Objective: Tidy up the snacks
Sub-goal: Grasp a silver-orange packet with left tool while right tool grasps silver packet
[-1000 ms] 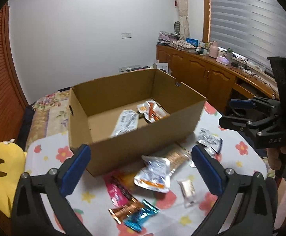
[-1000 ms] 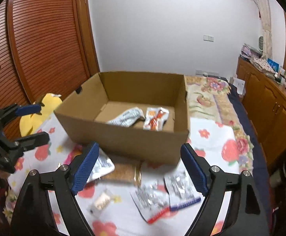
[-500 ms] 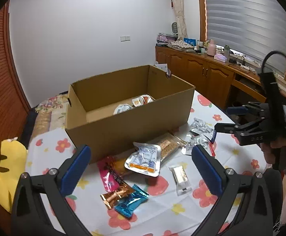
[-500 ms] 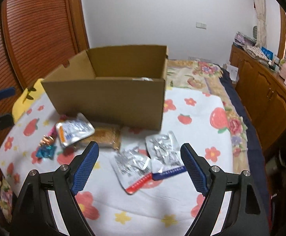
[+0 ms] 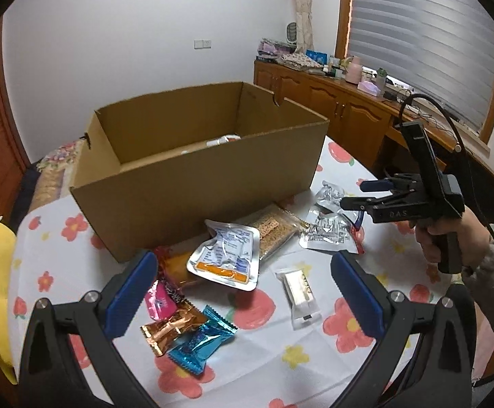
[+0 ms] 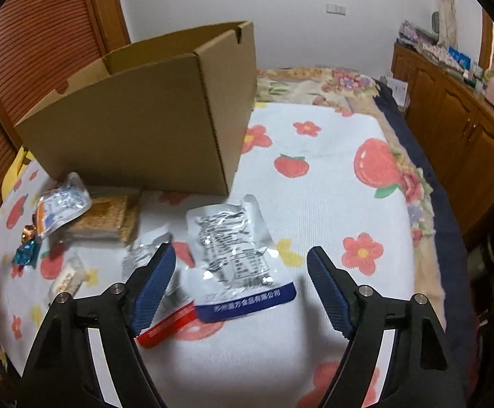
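The right gripper (image 6: 240,285) is held low with its jaws spread wide and empty, bracketing the blue-banded silver pouch (image 6: 236,258), presumably so it can be closed on next. The pouch (crinkled foil, printed text) lies flat on the floral tablecloth (image 6: 331,204), just beside the cardboard box (image 6: 138,129). The left gripper (image 5: 243,292) is likewise held spread and empty above the candies (image 5: 192,333).

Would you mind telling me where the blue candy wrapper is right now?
In the left wrist view, the blue candy wrapper lies on the floral tablecloth near the left gripper, touching the copper candy wrapper, in front of the cardboard box.
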